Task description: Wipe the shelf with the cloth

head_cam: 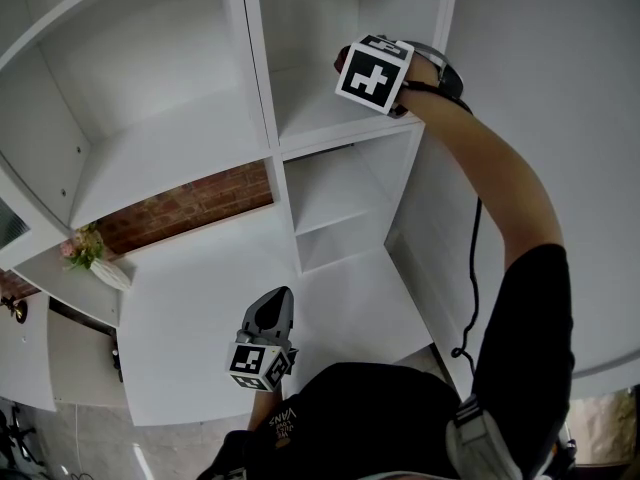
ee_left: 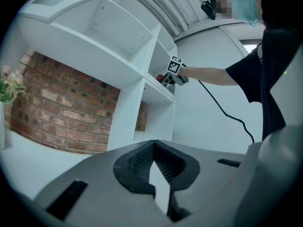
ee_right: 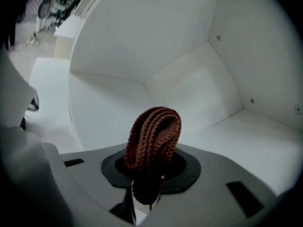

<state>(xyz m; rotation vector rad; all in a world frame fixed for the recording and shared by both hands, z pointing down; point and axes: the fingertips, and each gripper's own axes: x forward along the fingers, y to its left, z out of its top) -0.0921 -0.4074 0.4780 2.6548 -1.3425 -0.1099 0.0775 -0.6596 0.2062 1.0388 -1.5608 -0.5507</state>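
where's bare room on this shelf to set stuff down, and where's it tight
The wide ledge under the brick wall is bare; flowers sit by its left end. The big left cubby and the lower right cubby look bare too. Tight spot: the upper right cubby, where the right gripper holds the cloth.

The right gripper (head_cam: 372, 74), marker cube facing the camera, is held up on an outstretched bare arm at the mouth of an upper compartment of the white shelf (head_cam: 180, 148), and a black cable (head_cam: 474, 268) hangs beneath that arm. The left gripper (head_cam: 271, 318) hangs well below it and to its left, over the shelf's broad lower board. Farther left of that gripper stands a white vase of flowers (head_cam: 108, 272), and above the gripper a strip of brick wall (head_cam: 190, 208) shows through the shelf's open back.
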